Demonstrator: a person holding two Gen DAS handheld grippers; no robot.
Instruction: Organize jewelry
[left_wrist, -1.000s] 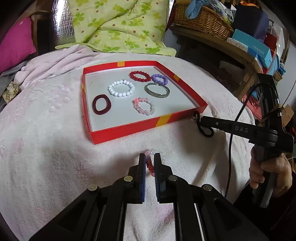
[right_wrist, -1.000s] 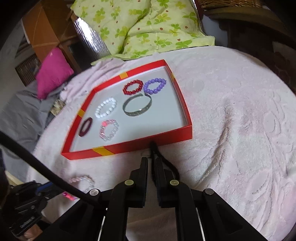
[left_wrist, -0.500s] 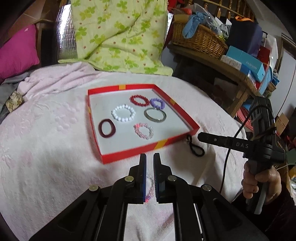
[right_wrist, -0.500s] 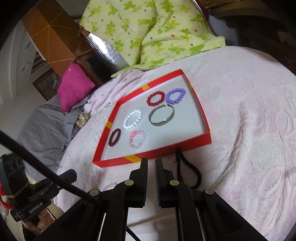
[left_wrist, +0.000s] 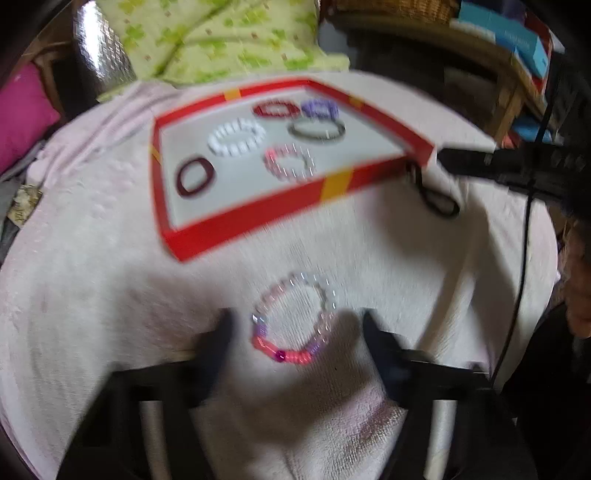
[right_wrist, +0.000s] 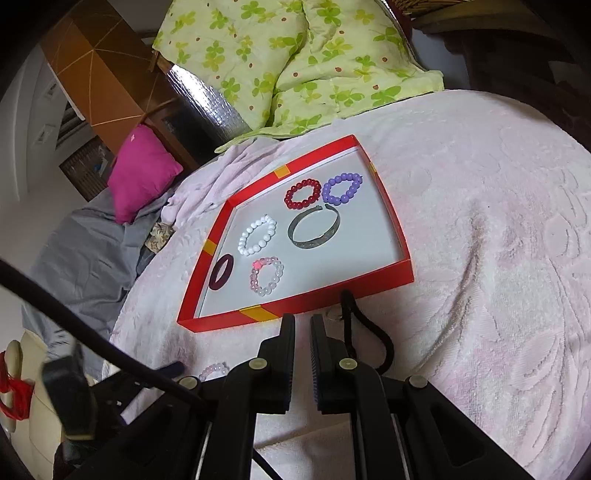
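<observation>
A red tray (left_wrist: 258, 214) (right_wrist: 317, 295) on the pink blanket holds several bracelets: white beads (right_wrist: 257, 235), red beads (right_wrist: 303, 193), purple beads (right_wrist: 341, 188), a metal bangle (right_wrist: 314, 227), a pink bead one (right_wrist: 266, 276) and a dark ring (right_wrist: 220, 271). A pink and clear bead bracelet (left_wrist: 293, 317) lies flat on the blanket between the fingers of my open left gripper (left_wrist: 295, 332). My right gripper (right_wrist: 303, 325) is shut and empty, just in front of the tray. A black hair tie (right_wrist: 364, 332) (left_wrist: 432, 192) lies by the tray's near right corner.
A green flowered quilt (right_wrist: 295, 62) and a magenta cushion (right_wrist: 142, 173) lie beyond the tray. A wicker basket and boxes stand on a wooden shelf (left_wrist: 480, 48) to the right. The left view is motion-blurred.
My left gripper has opened wide and the pink and clear bracelet now lies flat on the blanket between its fingers. The right gripper stayed shut and drew back slightly from the tray.
</observation>
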